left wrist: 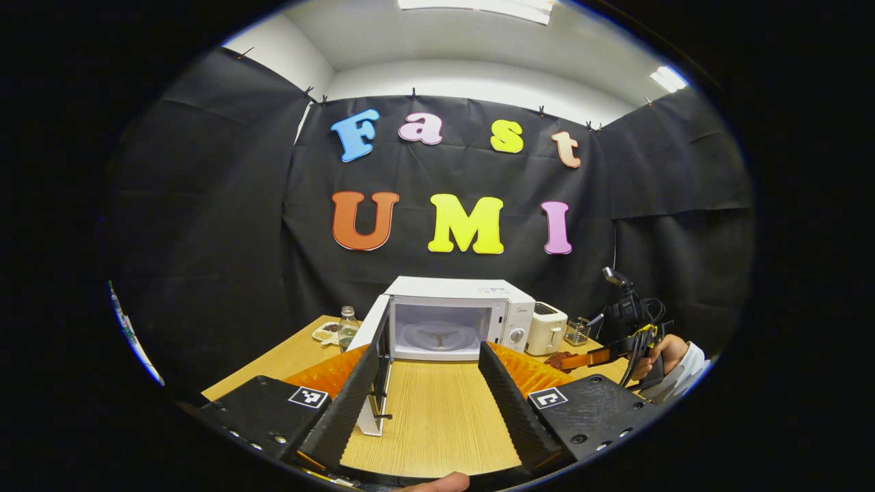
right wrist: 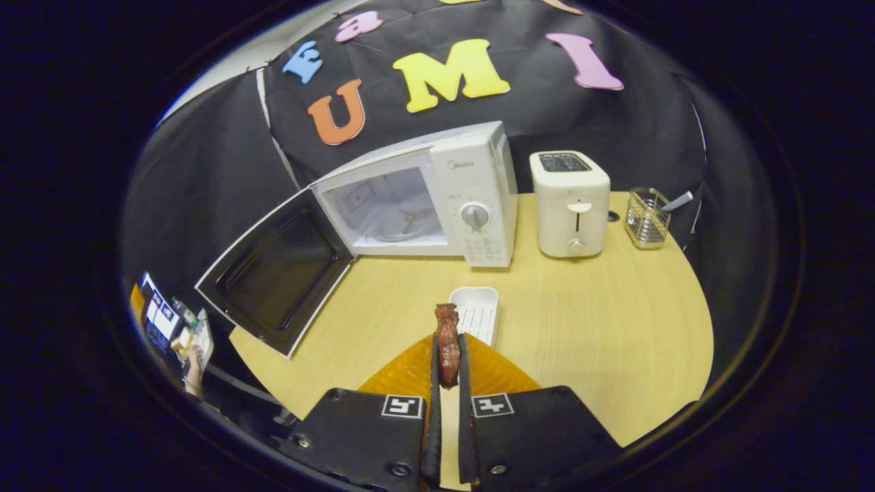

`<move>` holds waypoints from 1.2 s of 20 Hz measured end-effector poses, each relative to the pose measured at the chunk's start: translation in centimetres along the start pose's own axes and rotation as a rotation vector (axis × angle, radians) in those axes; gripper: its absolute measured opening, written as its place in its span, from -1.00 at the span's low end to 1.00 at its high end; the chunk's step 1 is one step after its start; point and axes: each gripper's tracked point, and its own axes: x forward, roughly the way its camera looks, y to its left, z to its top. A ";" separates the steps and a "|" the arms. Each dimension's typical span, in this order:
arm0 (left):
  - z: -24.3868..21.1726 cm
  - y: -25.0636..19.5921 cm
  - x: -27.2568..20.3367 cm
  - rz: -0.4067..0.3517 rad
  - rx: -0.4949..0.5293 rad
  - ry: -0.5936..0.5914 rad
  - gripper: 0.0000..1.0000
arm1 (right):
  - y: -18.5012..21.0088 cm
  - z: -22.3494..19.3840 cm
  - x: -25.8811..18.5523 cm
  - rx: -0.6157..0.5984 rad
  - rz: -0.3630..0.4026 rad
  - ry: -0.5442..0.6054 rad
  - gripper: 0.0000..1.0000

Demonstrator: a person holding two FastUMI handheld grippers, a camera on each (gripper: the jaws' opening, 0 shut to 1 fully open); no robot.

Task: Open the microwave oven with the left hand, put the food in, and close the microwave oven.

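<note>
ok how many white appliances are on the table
2. The microwave stands at the back with its door swung open to the left; the toaster stands just to its right. Others may be out of view.

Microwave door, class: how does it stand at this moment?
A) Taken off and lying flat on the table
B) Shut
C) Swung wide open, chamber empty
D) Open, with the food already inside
C: the microwave door is swung wide to the side, the chamber holds no food, and the right gripper is shut on the food.
</note>
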 end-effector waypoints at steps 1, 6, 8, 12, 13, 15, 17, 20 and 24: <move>-0.1 0.2 -0.1 0.002 0.007 0.002 0.81 | 1.0 0.0 0.1 -0.023 -0.006 -0.014 -0.74; -0.2 0.6 -0.4 -0.003 0.031 -0.010 0.82 | 6.1 1.1 2.5 -0.148 -0.011 -0.093 -0.73; -0.3 0.9 -0.6 -0.005 0.032 -0.017 0.81 | 7.5 2.2 4.1 -0.165 -0.040 -0.140 -0.73; -0.8 2.4 -0.4 0.007 0.005 -0.017 0.81 | 9.0 6.1 7.9 -0.139 -0.147 -0.272 -0.73; -1.3 2.8 -0.4 0.014 0.000 -0.007 0.81 | 9.5 7.1 8.9 -0.136 -0.165 -0.305 -0.73; -1.4 3.4 -0.6 0.021 0.003 -0.015 0.82 | 10.8 8.7 11.0 -0.129 -0.185 -0.361 -0.74; -1.3 4.2 -0.7 0.029 0.010 -0.033 0.81 | 12.0 9.7 13.6 -0.122 -0.191 -0.381 -0.73; -1.5 5.2 -0.2 0.031 0.004 -0.037 0.81 | 13.6 10.7 17.8 -0.113 -0.191 -0.384 -0.74; -2.7 7.1 1.1 0.048 -0.010 -0.007 0.81 | 14.8 13.0 22.3 -0.097 -0.195 -0.416 -0.74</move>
